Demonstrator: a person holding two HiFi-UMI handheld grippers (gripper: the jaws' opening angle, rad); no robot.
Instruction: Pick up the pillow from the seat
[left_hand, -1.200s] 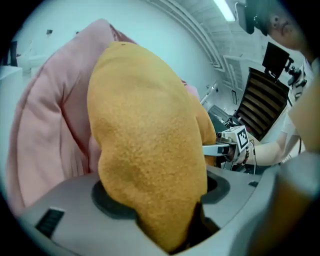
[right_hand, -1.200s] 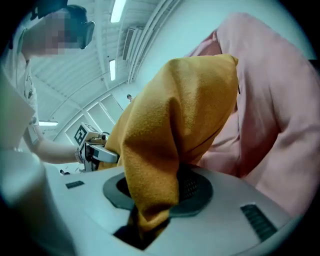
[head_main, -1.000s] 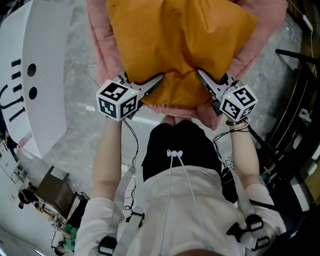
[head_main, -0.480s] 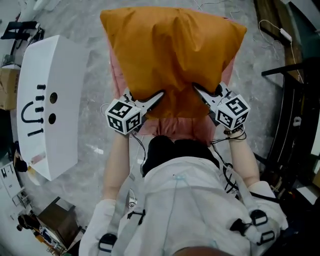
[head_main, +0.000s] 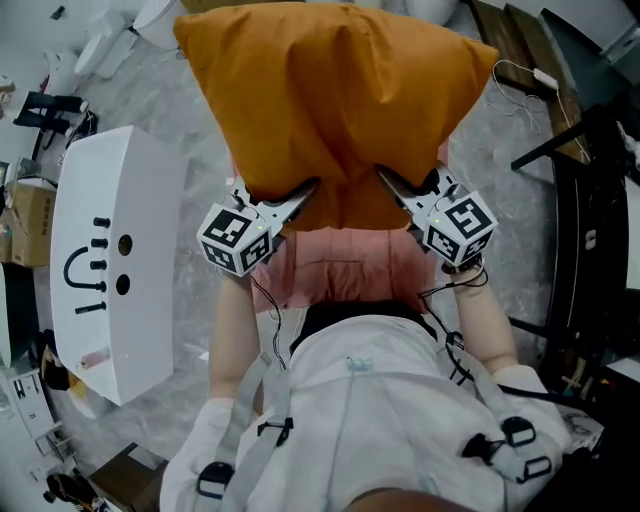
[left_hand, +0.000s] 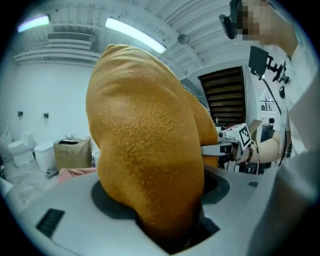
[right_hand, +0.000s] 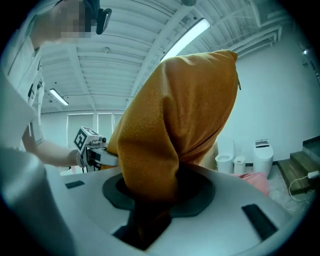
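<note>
A large orange pillow is lifted in the air in front of the person, above a pink seat. My left gripper is shut on its near left edge, and my right gripper is shut on its near right edge. In the left gripper view the pillow fills the gap between the jaws, with the right gripper beyond it. The right gripper view shows pillow fabric bunched between the jaws and the left gripper at the left.
A white panel with black marks lies on the floor to the left. A dark frame with cables stands at the right. A cardboard box sits at the far left. The floor is grey marble.
The pillow has risen off the pink seat and moved away from the person's body. More of the seat shows below it. Both grippers kept their hold.
</note>
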